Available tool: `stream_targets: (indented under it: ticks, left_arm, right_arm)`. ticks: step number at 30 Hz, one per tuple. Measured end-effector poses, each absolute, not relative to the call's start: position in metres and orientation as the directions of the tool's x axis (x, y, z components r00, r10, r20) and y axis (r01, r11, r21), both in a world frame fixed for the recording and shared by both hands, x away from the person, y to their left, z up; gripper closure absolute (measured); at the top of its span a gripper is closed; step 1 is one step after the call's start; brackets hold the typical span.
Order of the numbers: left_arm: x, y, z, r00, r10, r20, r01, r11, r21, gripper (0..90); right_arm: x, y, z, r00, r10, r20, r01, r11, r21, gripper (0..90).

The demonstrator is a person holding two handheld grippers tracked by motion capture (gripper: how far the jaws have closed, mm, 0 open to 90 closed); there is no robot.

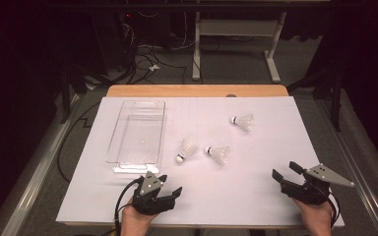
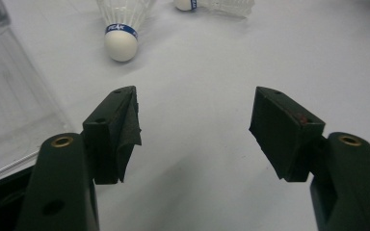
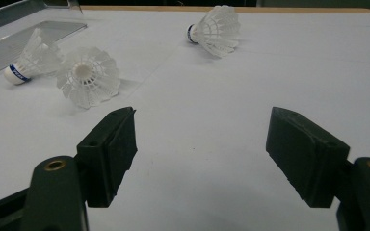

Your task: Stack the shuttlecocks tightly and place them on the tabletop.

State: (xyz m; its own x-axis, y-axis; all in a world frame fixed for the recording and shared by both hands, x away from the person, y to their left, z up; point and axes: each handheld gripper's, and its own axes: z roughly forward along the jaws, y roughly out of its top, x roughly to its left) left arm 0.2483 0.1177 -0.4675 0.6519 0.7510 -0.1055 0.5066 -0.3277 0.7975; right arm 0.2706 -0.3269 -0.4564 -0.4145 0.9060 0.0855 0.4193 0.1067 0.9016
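Observation:
Three white shuttlecocks lie on the white sheet (image 1: 256,157). One (image 1: 186,149) rests beside the clear plastic tray (image 1: 138,132) with its cork toward me, one (image 1: 219,153) lies mid-table, and one (image 1: 242,121) lies farther back on the right. My left gripper (image 1: 171,184) sits near the front edge, just below the tray's near end, open and holding nothing. In the left gripper view the nearest shuttlecock (image 2: 123,29) lies ahead and left of the gripper (image 2: 195,125). My right gripper (image 1: 284,170) stands open at the front right, with the shuttlecocks (image 3: 89,77) well ahead of the gripper (image 3: 200,149).
The tray holds nothing and its wall (image 2: 9,96) runs along the left of the left gripper view. A wooden table edge (image 1: 197,91) shows behind the sheet. Beyond it are cables and white desk legs (image 1: 273,64) on the floor.

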Motion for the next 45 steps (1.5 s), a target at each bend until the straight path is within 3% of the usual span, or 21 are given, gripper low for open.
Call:
stream_targets:
  ticks: [15,25,45]
  left_arm:
    - [0.258,0.091,-0.467,0.645,0.754,-0.123,0.557,-0.354,0.751,39.1]
    - [0.275,0.081,-0.457,0.622,0.763,-0.176,0.608,-0.33,0.723,34.2]
    - [0.298,0.071,-0.444,0.598,0.775,-0.204,0.646,-0.317,0.694,34.1]
  right_arm:
    - [0.271,-0.327,-0.457,-0.433,0.897,0.086,0.419,0.116,0.901,26.9]
    - [0.273,-0.322,-0.458,-0.45,0.889,0.083,0.426,0.132,0.895,27.2]
    - [0.272,-0.323,-0.457,-0.447,0.891,0.082,0.423,0.129,0.897,27.2]
